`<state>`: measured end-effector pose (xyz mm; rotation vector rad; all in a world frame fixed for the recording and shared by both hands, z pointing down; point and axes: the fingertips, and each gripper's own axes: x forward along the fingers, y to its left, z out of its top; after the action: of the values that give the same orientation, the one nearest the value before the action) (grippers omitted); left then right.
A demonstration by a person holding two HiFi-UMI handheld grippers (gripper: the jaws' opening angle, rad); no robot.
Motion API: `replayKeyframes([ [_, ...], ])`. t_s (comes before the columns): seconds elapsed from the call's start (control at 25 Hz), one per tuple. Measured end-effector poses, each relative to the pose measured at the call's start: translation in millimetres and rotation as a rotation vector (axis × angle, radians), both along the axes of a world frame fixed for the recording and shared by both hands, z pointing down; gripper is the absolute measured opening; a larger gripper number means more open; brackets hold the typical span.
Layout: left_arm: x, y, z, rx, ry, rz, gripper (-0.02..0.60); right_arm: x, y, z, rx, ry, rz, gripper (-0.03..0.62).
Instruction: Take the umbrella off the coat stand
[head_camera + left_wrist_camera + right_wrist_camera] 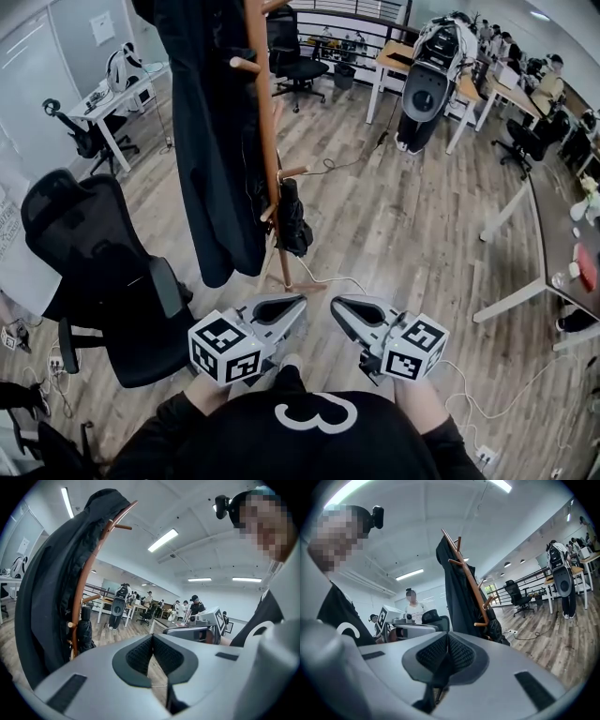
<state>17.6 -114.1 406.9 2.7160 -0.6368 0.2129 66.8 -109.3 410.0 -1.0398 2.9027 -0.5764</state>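
A folded black umbrella (pixel 292 220) hangs from a low peg of the wooden coat stand (pixel 267 141), beside a long black coat (pixel 211 141). My left gripper (pixel 298 302) and right gripper (pixel 337 305) are side by side below the stand's foot, both short of the umbrella and pointing toward it. Both are shut with nothing between the pads. In the left gripper view the umbrella (pixel 85 630) hangs left of the closed gripper (pixel 153 636), against the stand (pixel 82 592). The right gripper view shows the umbrella (pixel 494 627) on the stand (pixel 471 585), right of the closed gripper (pixel 448 634).
A black office chair (pixel 103 272) stands close on the left. A white cable (pixel 328 272) runs over the wooden floor by the stand's foot. A desk (pixel 553 244) lies to the right, a grey-white machine (pixel 427 80) and more desks with people behind.
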Motion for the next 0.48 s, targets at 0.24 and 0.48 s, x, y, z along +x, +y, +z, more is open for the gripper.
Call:
replayKeyframes([
  [0.24, -11, -57, 1, -0.01, 0.0, -0.02, 0.016, -6, -54, -3, -0.002, 0.009, 0.014, 0.026],
  [0.48, -14, -96, -6, -0.003, -0.001, -0.015, 0.016, -5, -92, -9, 0.01, 0.027, 0.031, 0.026],
])
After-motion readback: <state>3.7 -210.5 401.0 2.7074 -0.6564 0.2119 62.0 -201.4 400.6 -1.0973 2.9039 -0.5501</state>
